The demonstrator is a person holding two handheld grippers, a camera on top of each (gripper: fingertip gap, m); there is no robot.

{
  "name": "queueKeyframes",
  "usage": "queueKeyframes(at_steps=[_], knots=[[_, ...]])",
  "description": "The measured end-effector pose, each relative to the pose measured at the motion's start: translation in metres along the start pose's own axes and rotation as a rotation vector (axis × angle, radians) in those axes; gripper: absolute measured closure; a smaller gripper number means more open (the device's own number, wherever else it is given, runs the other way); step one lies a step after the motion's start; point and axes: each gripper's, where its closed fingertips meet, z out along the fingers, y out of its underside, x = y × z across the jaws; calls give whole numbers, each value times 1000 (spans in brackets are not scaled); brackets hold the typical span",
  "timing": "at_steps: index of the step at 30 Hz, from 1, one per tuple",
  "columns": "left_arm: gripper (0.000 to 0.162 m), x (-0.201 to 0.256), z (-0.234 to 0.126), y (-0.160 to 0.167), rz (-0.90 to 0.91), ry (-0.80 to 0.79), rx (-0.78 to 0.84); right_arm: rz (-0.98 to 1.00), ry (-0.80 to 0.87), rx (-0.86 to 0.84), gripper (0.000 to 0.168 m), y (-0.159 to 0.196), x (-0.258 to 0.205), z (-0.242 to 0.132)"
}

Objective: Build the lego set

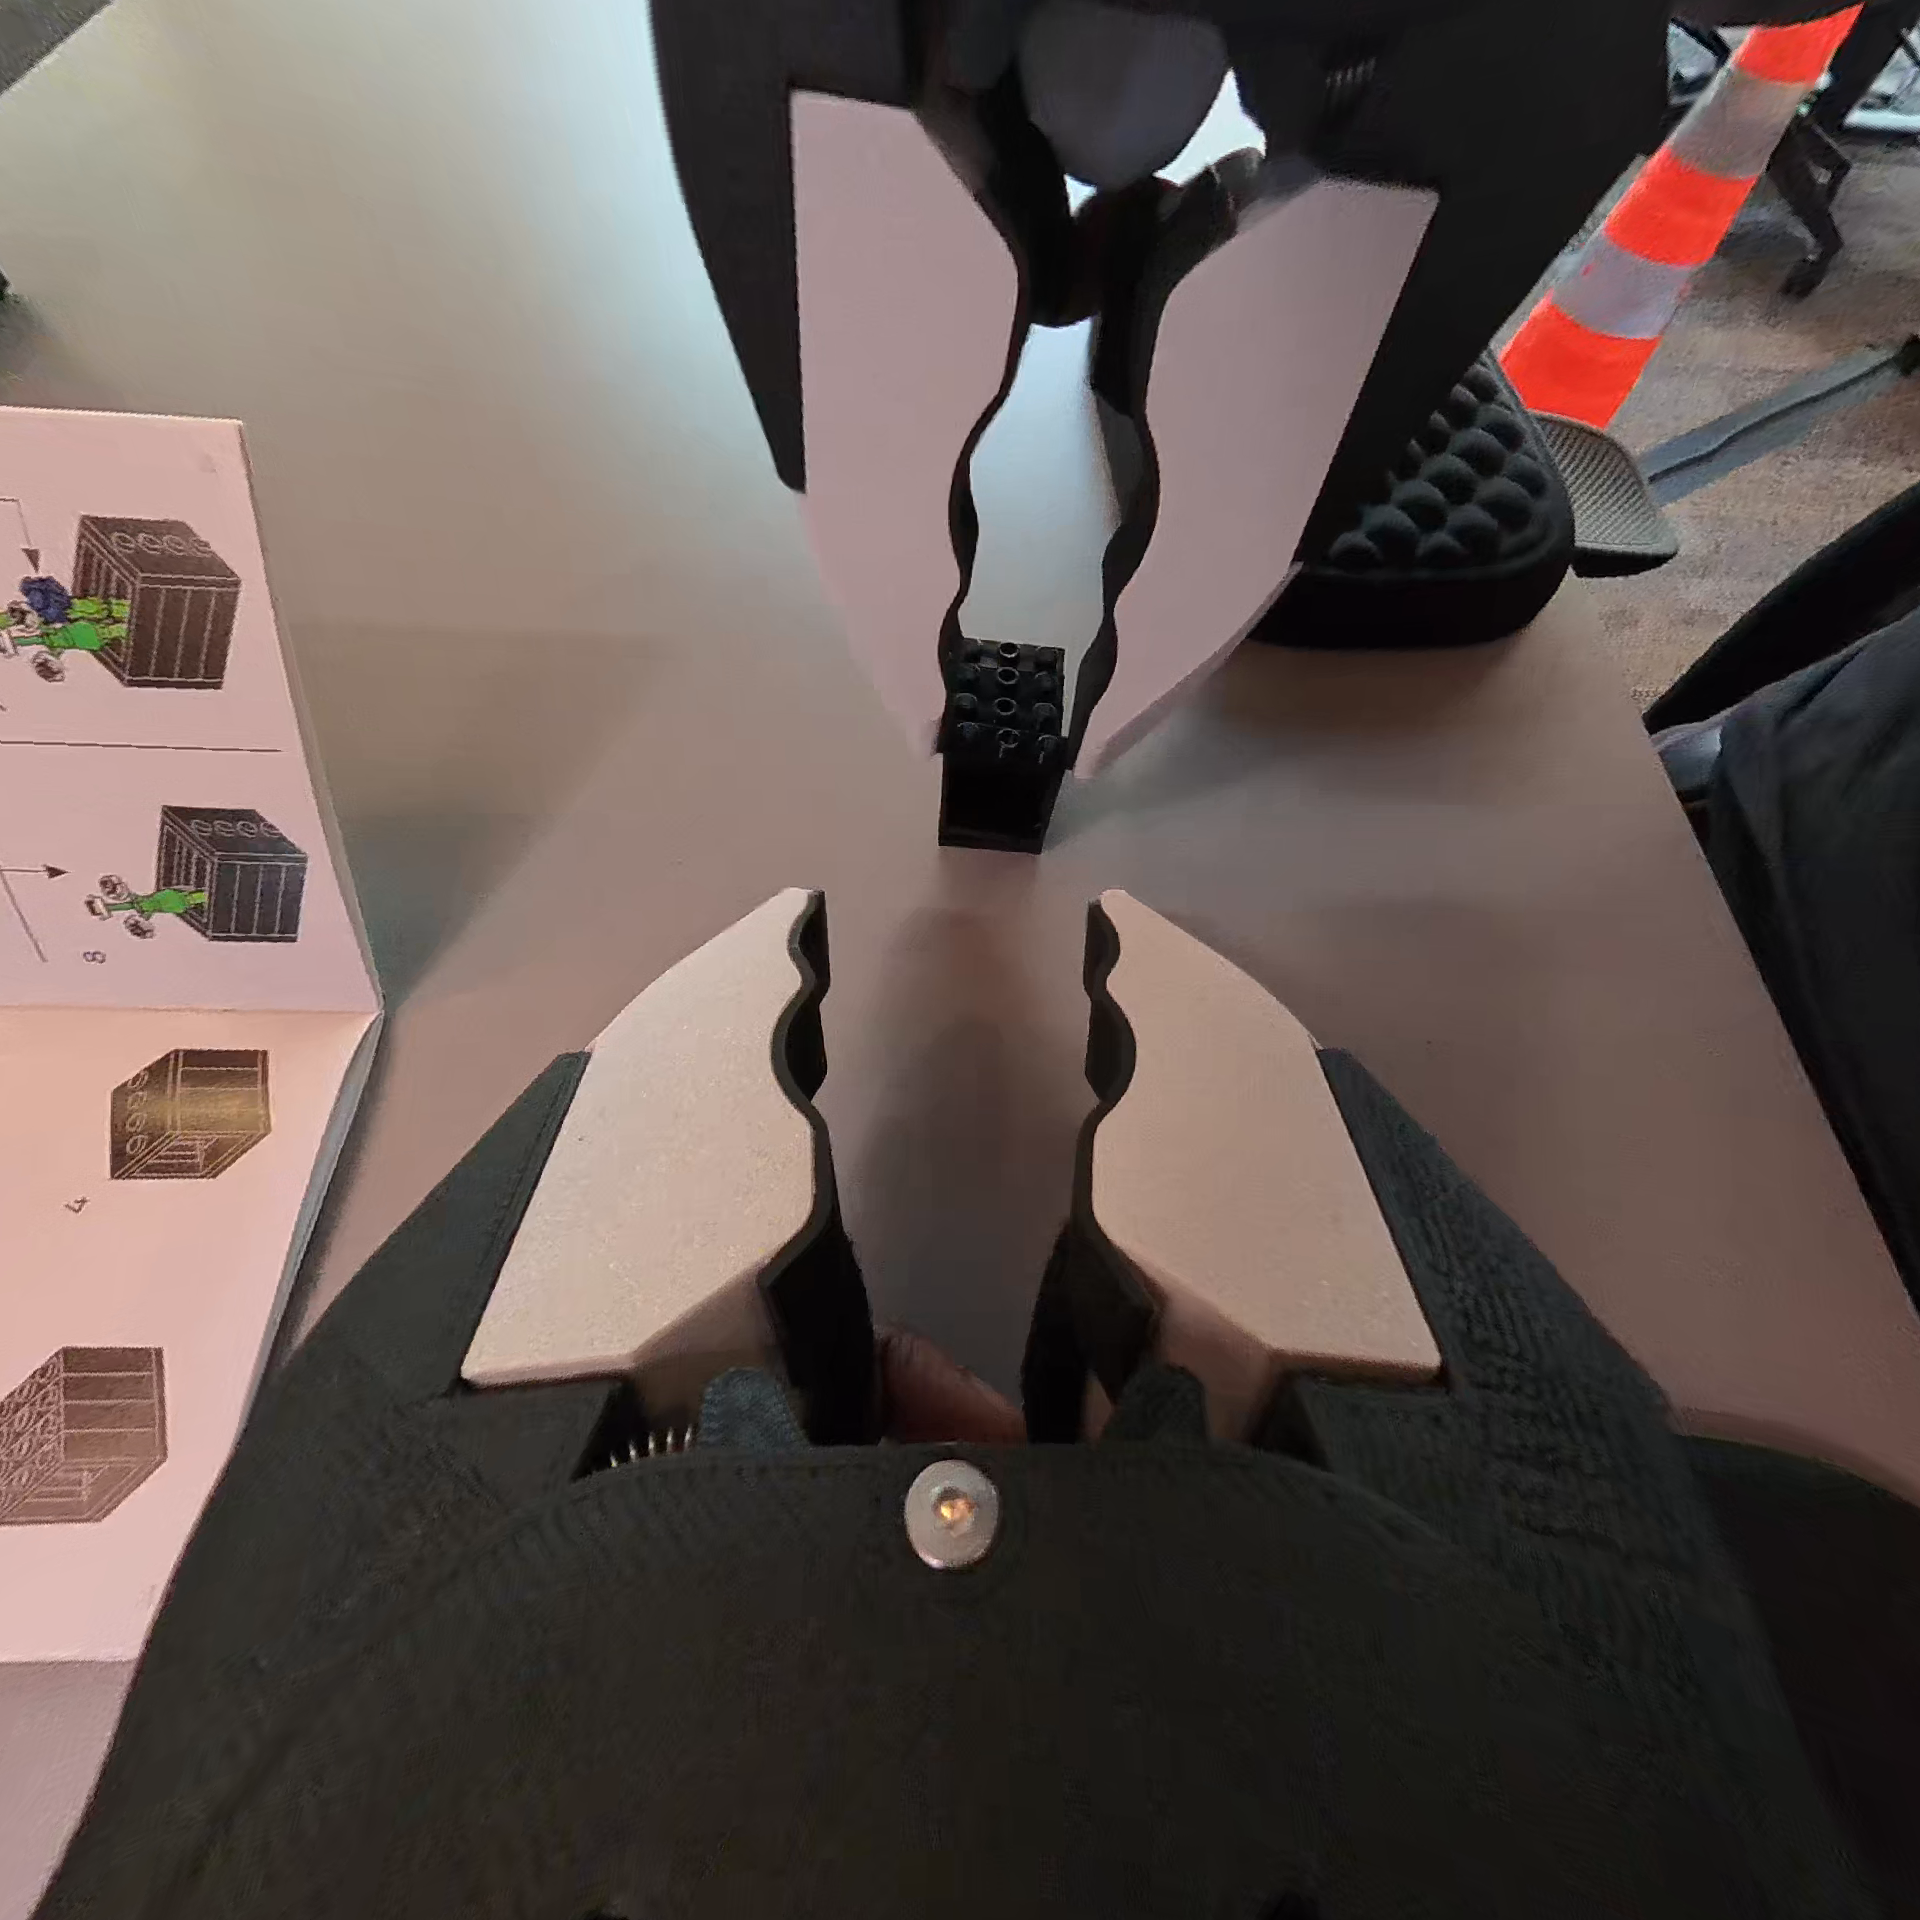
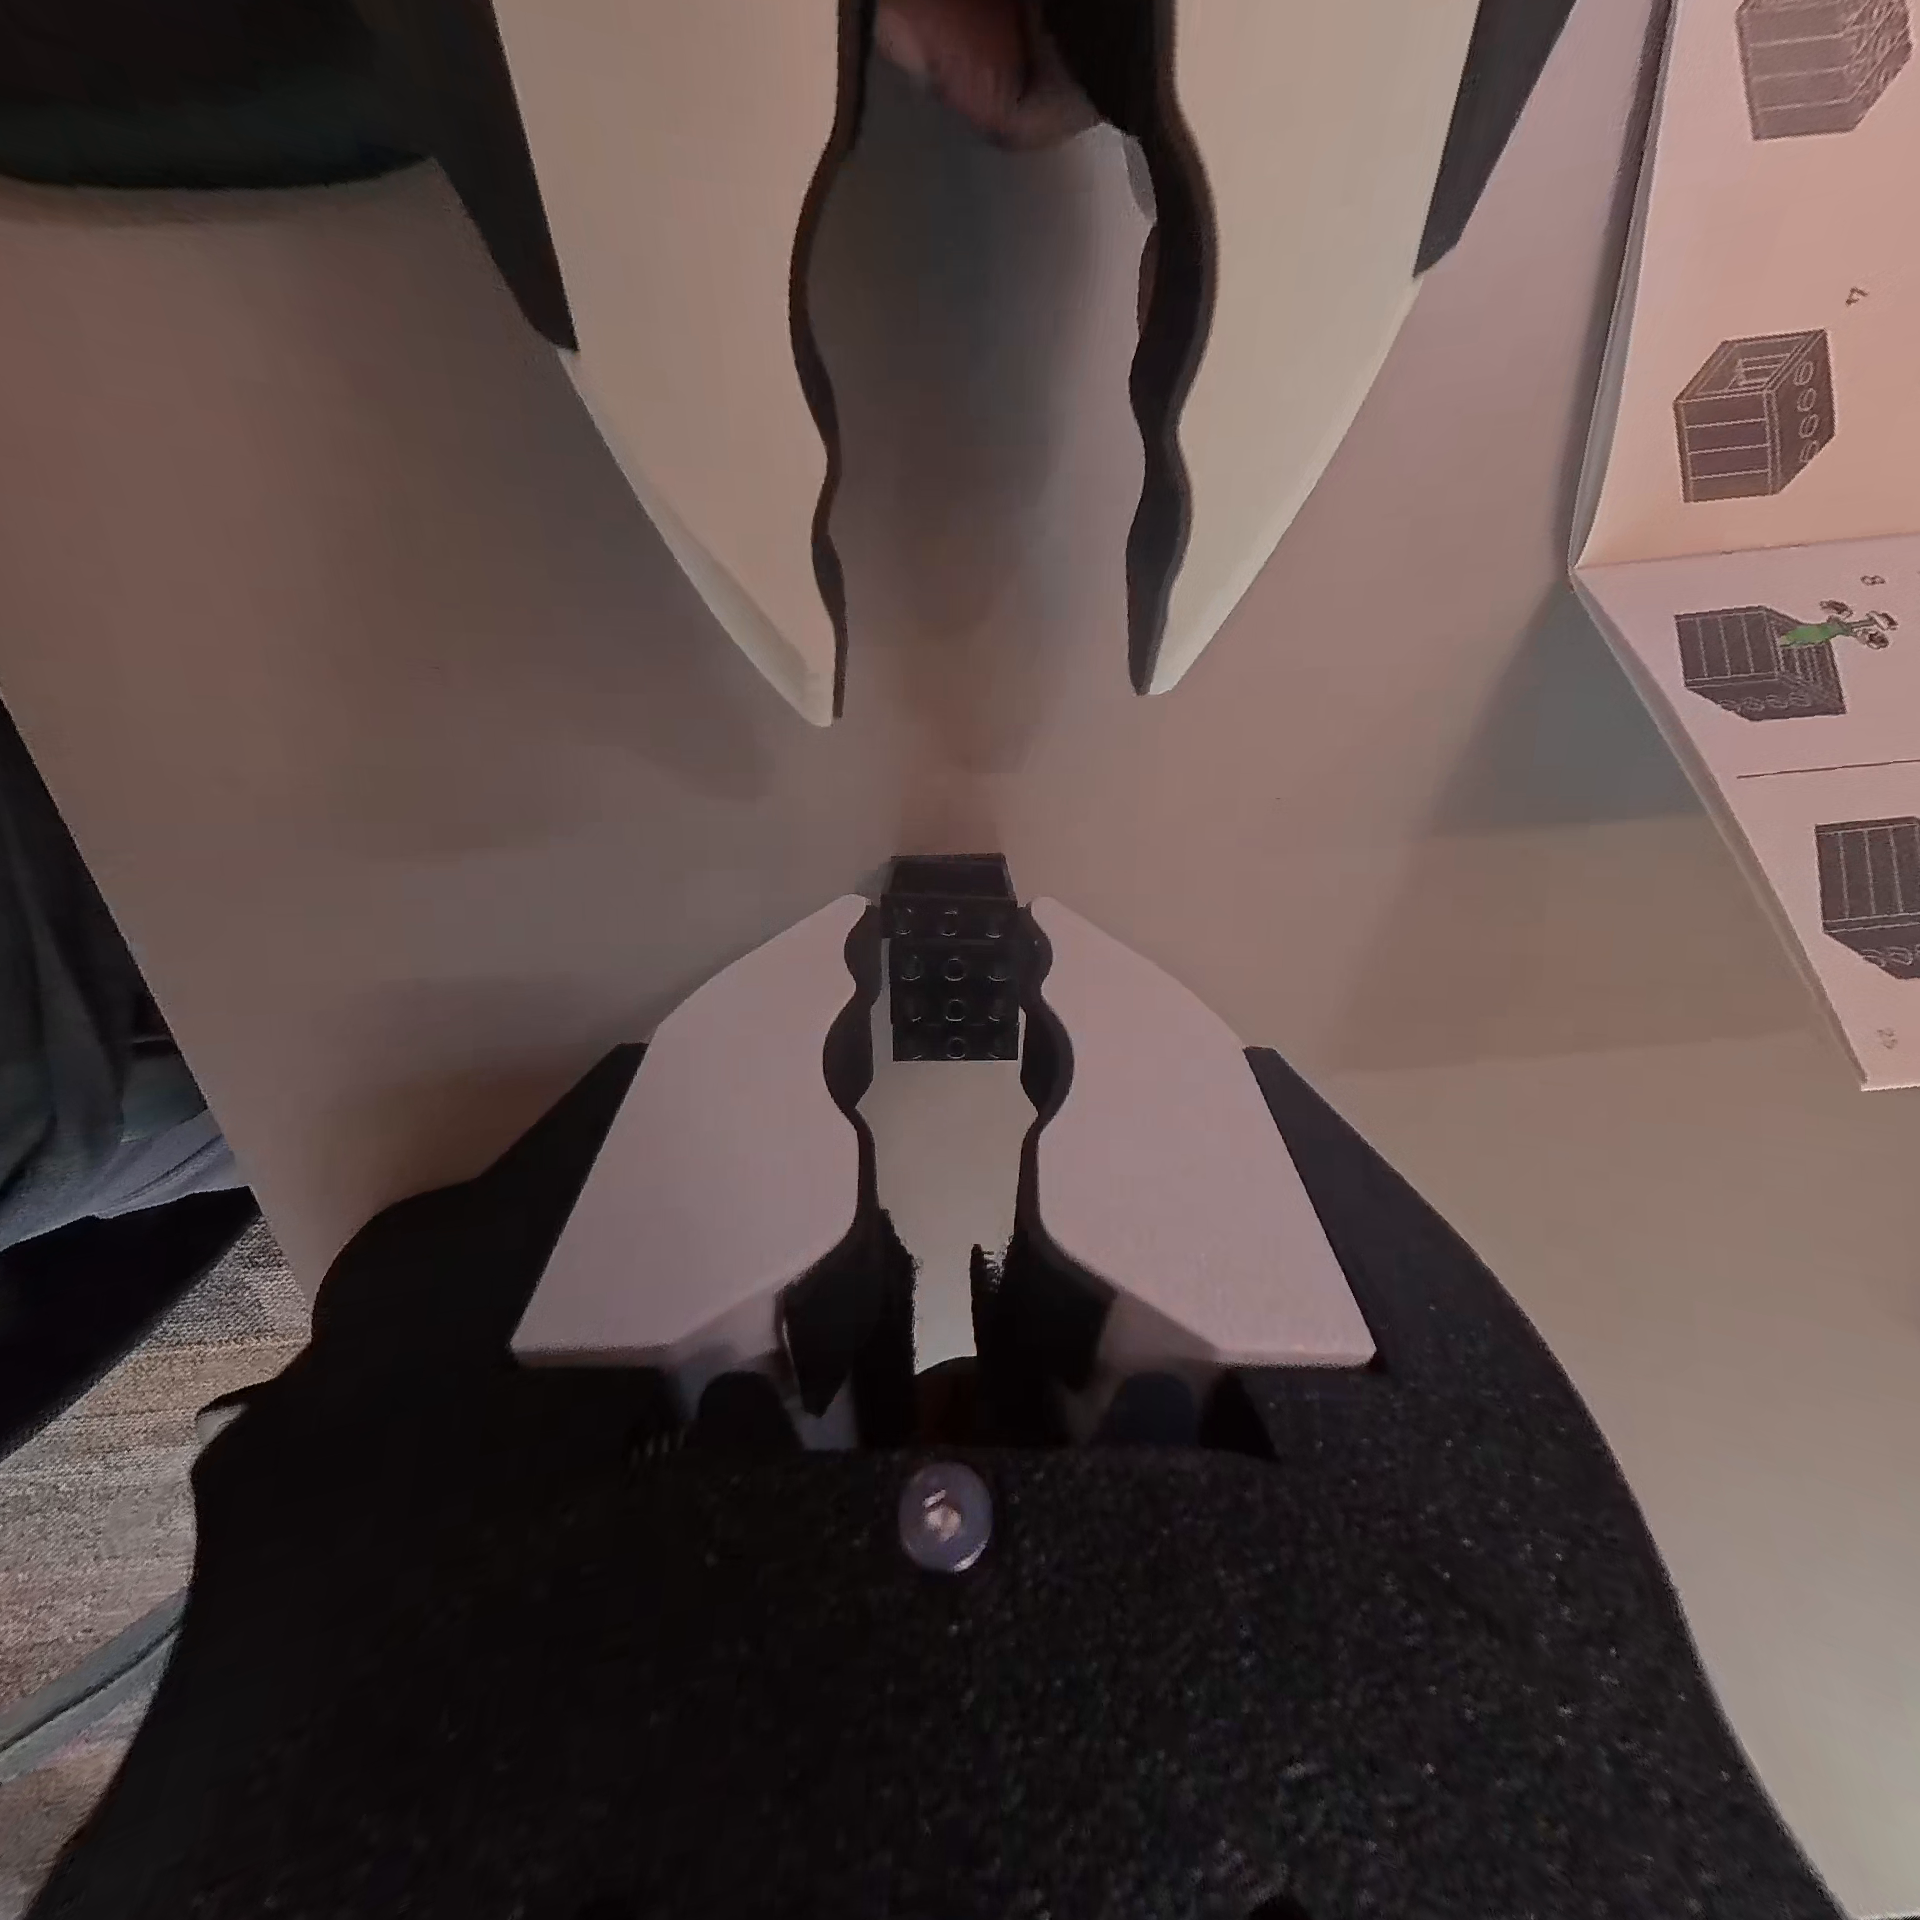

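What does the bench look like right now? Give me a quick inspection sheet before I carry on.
Surface: pale grey table, bare apart from the items below.
Job's things: black brick block stands studs-up on the table; folded instruction sheet lies at the left gripper's side.
Clutter: nothing seen.
Grippers: right gripper has its fingers on both sides of the block, seemingly clamped on it; left gripper is open and empty, facing the block from just short of it.
Cables: nothing seen.
Surroundings: black dimpled cushion on a chair past the table edge, orange and grey cone on the carpet, dark chair bases behind.
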Motion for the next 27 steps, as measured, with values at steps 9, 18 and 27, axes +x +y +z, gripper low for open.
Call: queueKeyframes(at_steps=[9,18,27], knots=[[115,2,3,4,22,3,-25,-74,0,-10,144,2,0,1],[115,2,4,5,24,-1,-34,-98,-7,14,144,3,1,2],[116,1,6,8,28,-6,-53,-144,18,58,143,2,1,3]])
